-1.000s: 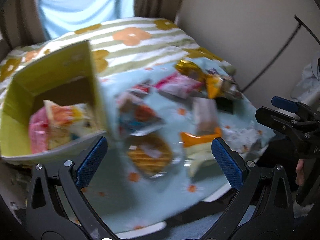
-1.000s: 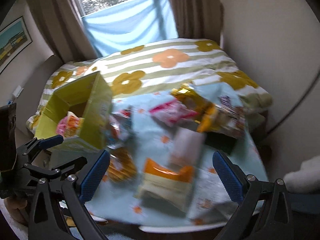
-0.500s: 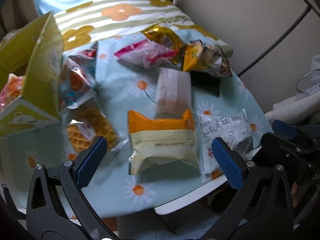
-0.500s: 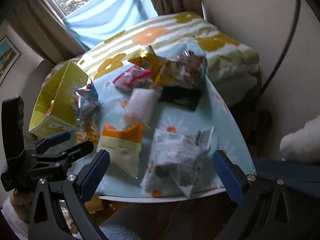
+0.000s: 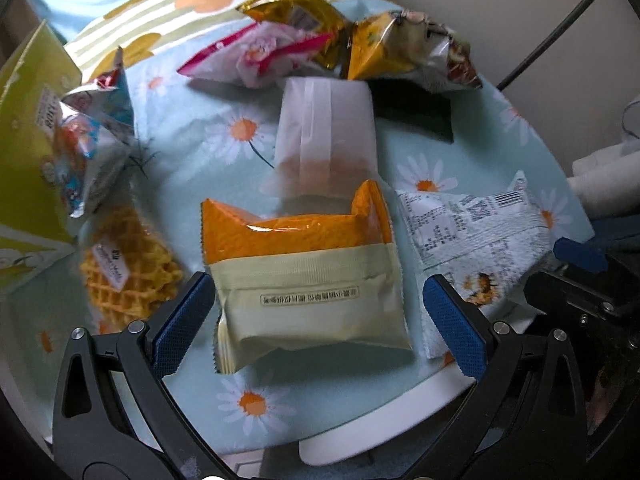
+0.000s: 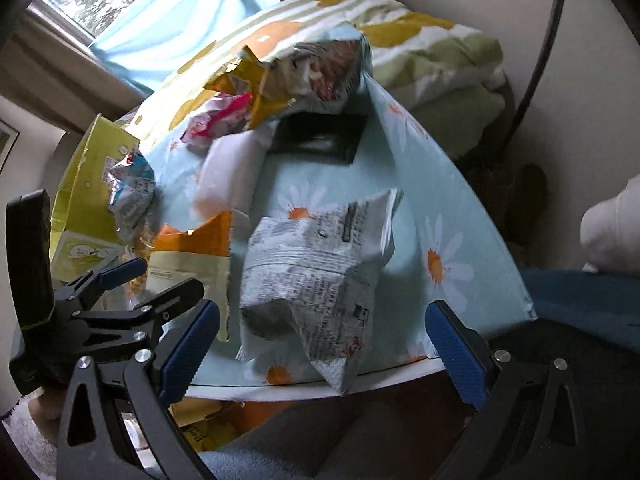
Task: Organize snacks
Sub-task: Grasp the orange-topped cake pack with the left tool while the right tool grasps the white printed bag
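Snack packets lie on a table with a daisy cloth [image 5: 208, 148]. My left gripper [image 5: 316, 316] is open, its jaws on either side of an orange-and-cream packet [image 5: 304, 276], low over it. My right gripper [image 6: 324, 340] is open, its jaws on either side of a grey printed packet [image 6: 316, 276], which also shows in the left wrist view [image 5: 472, 240]. A yellow-green box [image 5: 24, 152] stands at the left. A white packet [image 5: 324, 136], a waffle pack [image 5: 120, 272], a blue-and-silver packet [image 5: 92, 144], a pink packet [image 5: 264, 56] and gold bags [image 5: 296, 12] lie around.
A black flat item [image 6: 320, 136] lies behind the white packet. A bed with a flowered striped cover [image 6: 420, 48] stands behind the table. The table's front edge [image 6: 304, 388] is close below my right gripper. A black cable [image 6: 540, 56] runs along the right wall.
Both grippers have moved forward and down toward the table. The left one now straddles the orange-and-cream packet; the right one now straddles the grey packet. Both stay open.
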Demonstrator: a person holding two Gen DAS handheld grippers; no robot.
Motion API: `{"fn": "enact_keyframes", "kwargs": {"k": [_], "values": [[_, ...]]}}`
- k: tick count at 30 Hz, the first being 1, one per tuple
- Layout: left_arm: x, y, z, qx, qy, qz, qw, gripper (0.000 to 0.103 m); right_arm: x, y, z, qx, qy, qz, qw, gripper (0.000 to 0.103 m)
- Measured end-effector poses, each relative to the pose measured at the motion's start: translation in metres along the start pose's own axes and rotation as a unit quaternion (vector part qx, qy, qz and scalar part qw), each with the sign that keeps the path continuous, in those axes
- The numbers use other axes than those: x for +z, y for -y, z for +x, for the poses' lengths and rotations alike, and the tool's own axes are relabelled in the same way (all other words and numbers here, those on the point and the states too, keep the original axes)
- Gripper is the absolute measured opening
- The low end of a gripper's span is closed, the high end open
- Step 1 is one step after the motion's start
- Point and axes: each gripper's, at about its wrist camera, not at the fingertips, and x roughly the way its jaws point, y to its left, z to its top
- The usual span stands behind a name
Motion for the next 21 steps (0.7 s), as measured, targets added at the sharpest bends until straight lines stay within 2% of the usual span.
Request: {"fn": "enact_keyframes", "kwargs": {"k": [7, 11, 16, 21], "values": [[0.005, -0.001, 0.023, 0.012, -0.017, 0.01, 0.9997, 0.103, 0.005, 0.008, 0.016, 0.038, -0.016, 0.034, 0.999, 0.102], [0.006, 0.0, 0.026, 0.014, -0.012, 0.017, 0.9997, 0.103, 0.008, 0.007, 0.026, 0.051, -0.028, 0.044, 0.997, 0.102], [0.007, 0.001, 0.029, 0.021, -0.009, 0.03, 0.9993, 0.101, 0.008, 0.002, 0.032, 0.024, -0.038, 0.033, 0.998, 0.102], [0.003, 0.007, 0.024, 0.027, -0.008, 0.039, 0.9988, 0.088, 0.007, -0.003, 0.026, 0.005, -0.033, 0.022, 0.999, 0.102]]}}
